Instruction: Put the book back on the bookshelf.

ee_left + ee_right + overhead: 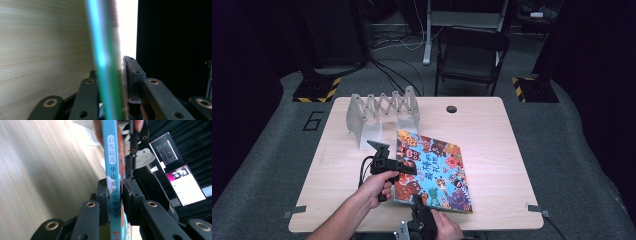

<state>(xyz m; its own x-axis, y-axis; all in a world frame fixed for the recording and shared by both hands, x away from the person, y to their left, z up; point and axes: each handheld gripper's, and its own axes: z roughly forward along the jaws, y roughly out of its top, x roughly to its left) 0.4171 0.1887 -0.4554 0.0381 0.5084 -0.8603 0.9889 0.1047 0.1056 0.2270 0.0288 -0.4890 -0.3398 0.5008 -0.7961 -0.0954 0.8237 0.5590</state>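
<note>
A colourful picture book (432, 170) lies on the wooden table (497, 145), its near-left corner lifted a little. My left gripper (410, 167) reaches in from the book's left edge and is shut on it; in the left gripper view the blurred teal edge of the book (105, 62) runs between the jaws of my left gripper (110, 75). My right gripper (418, 201) grips the book at its near edge. In the right gripper view the blue spine with Chinese characters (112, 157) is pinched between the jaws of my right gripper (115, 185).
A white accordion-style rack (382, 111) stands on the table behind the book's left side. A round hole (451, 109) sits near the far edge. A dark folding chair (472, 52) stands beyond the table. Lit screens (175, 162) glow at the right.
</note>
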